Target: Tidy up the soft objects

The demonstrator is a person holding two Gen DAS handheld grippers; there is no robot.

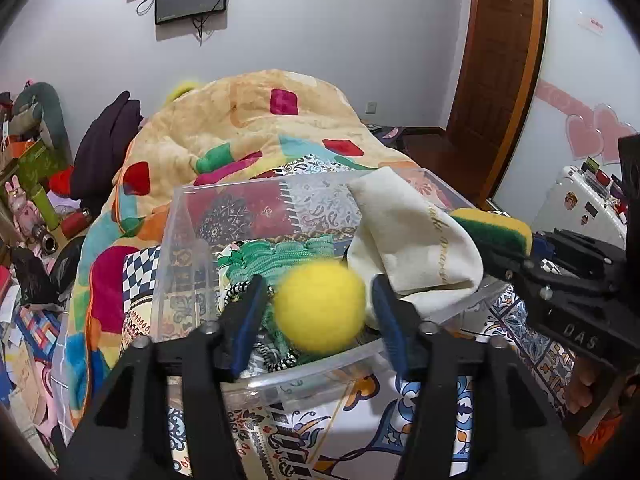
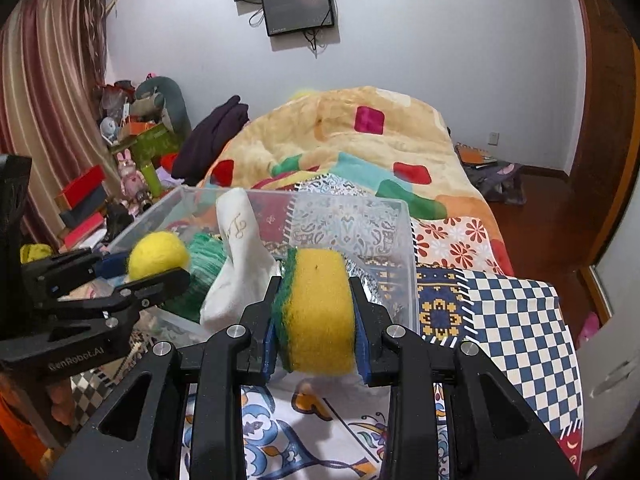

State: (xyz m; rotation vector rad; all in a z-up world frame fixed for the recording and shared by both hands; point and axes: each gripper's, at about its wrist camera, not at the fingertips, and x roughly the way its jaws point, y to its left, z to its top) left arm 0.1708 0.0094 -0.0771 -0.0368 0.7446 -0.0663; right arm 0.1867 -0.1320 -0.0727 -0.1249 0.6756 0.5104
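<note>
A clear plastic bin (image 1: 188, 240) stands on the patterned bedspread; it also shows in the right wrist view (image 2: 404, 240). In it lie a green knitted cloth (image 1: 280, 256) and a cream cloth (image 1: 416, 232) draped over the right rim. My left gripper (image 1: 320, 308) is open over the bin's near rim; a blurred yellow felt ball (image 1: 320, 306) sits between its fingers with gaps on both sides. In the right wrist view the ball (image 2: 158, 254) is at the left gripper's tips. My right gripper (image 2: 314, 312) is shut on a yellow-and-green sponge (image 2: 316, 312) at the bin's near wall.
A bunched beige blanket (image 1: 248, 128) lies on the bed behind the bin. Boxes, toys and dark clothes (image 2: 132, 168) are piled at the left. A wooden door (image 1: 500, 60) and a white cabinet (image 1: 580, 208) are at the right.
</note>
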